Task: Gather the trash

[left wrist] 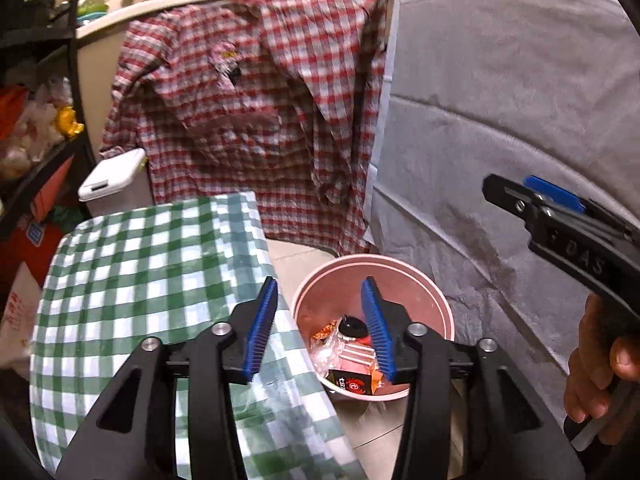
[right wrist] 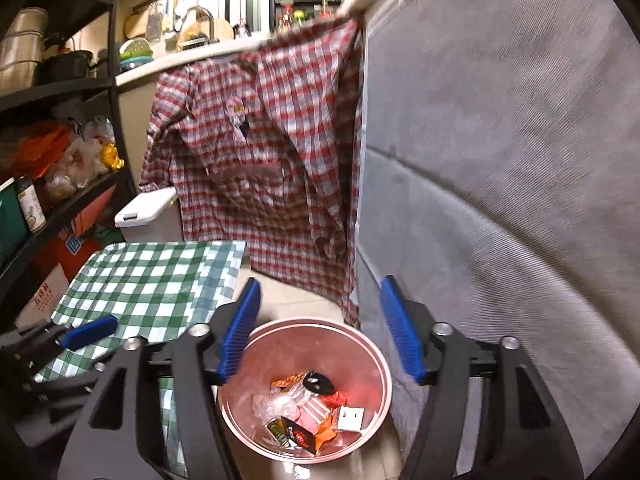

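- Both grippers hang over the pink bin [right wrist: 374, 364], which stands on the floor between the checked table [left wrist: 132, 264] and a grey padded wall [left wrist: 500, 120].
- Left gripper [left wrist: 320, 328]: fingers released, a clear gap between the blue pads [left wrist: 262, 328], nothing held.
- Right gripper [right wrist: 320, 328]: fingers spread wide, also empty; in the left view it shows at the right edge, carried by a hand [left wrist: 600, 364].
- The trash [right wrist: 308, 412], wrappers, clear plastic, a small black box and a dark round lid, lies at the bottom of the bin, directly below the right gripper.
- Step in hand, as I judge it: a drop into the bin, with both grippers empty above it.
- The visible stretch of table looks bare, so I cannot tell whether any trash is left outside the bin.
- Next move calls for lifting clear of the bin's rim, swinging back toward the table, and scanning for leftovers; a checked shirt [left wrist: 248, 100] hanging behind should be left alone.
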A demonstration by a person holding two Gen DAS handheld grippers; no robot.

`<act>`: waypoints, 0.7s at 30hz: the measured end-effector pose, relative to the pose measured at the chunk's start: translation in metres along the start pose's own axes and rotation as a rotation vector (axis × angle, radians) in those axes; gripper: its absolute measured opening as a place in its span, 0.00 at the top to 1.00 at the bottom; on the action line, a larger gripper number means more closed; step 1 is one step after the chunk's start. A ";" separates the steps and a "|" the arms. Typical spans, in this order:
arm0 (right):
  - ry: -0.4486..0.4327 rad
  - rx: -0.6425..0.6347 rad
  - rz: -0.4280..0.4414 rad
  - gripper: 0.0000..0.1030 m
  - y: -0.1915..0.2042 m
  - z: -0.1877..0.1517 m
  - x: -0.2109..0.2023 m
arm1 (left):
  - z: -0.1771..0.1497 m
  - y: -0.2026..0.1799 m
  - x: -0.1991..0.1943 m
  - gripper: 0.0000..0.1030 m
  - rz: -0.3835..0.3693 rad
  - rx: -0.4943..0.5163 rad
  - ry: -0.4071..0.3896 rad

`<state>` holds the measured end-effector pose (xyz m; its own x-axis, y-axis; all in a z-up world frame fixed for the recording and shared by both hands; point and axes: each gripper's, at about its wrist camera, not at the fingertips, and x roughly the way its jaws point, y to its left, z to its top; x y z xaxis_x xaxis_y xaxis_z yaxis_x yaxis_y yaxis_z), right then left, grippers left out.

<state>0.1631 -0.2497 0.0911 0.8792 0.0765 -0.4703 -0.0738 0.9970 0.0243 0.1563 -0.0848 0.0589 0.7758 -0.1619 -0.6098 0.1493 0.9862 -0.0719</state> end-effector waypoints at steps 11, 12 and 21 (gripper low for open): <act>-0.054 0.067 -0.001 0.08 0.009 -0.034 -0.094 | -0.025 0.026 -0.106 0.26 0.085 -0.079 -0.126; -0.050 0.066 -0.009 0.07 0.010 -0.037 -0.099 | -0.030 0.029 -0.115 0.22 0.094 -0.094 -0.132; -0.025 0.053 -0.107 0.05 0.018 -0.073 -0.141 | -0.085 0.036 -0.167 0.08 0.189 -0.110 -0.146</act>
<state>0.0039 -0.2435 0.0936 0.8924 -0.0305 -0.4503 0.0454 0.9987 0.0223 -0.0202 -0.0193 0.0908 0.8650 0.0305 -0.5008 -0.0685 0.9960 -0.0577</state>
